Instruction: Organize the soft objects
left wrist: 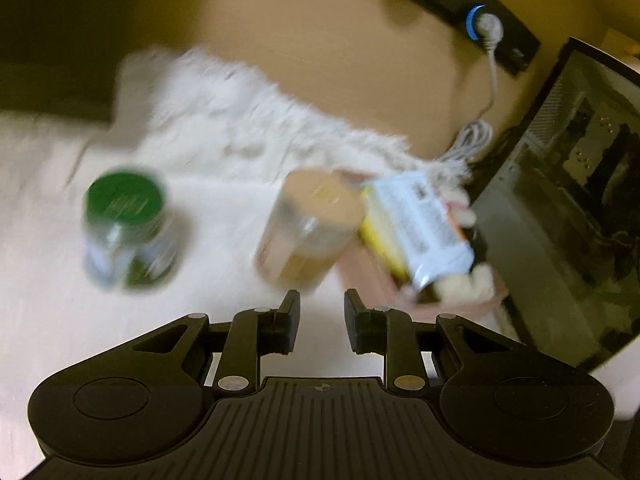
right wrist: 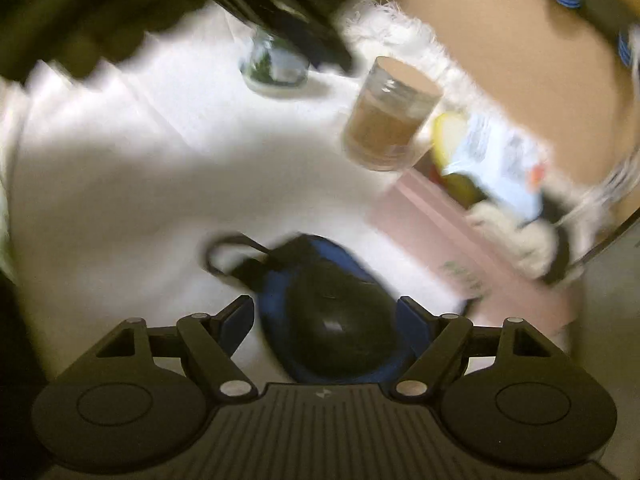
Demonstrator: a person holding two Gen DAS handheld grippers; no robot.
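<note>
A blue and black soft pouch [right wrist: 336,320] with a black cord loop lies on the white cloth [right wrist: 120,200]. My right gripper [right wrist: 326,308] stands wide open around it, one finger on each side, and the left finger is clear of it. A pink box [right wrist: 460,248] to the right holds a white plush toy [right wrist: 524,240] and a pale blue and yellow packet [right wrist: 500,160]. My left gripper [left wrist: 322,304] hovers over the cloth near that pink box [left wrist: 372,268], its jaws narrowly apart with nothing between them.
Two jars stand on the cloth: a green-lidded one [left wrist: 128,224] and a tan-lidded one [left wrist: 308,224]. A white fluffy rug [left wrist: 240,120] lies behind them. A dark computer case [left wrist: 560,200] is at the right. A black power strip [left wrist: 480,12] with a white plug sits at the back.
</note>
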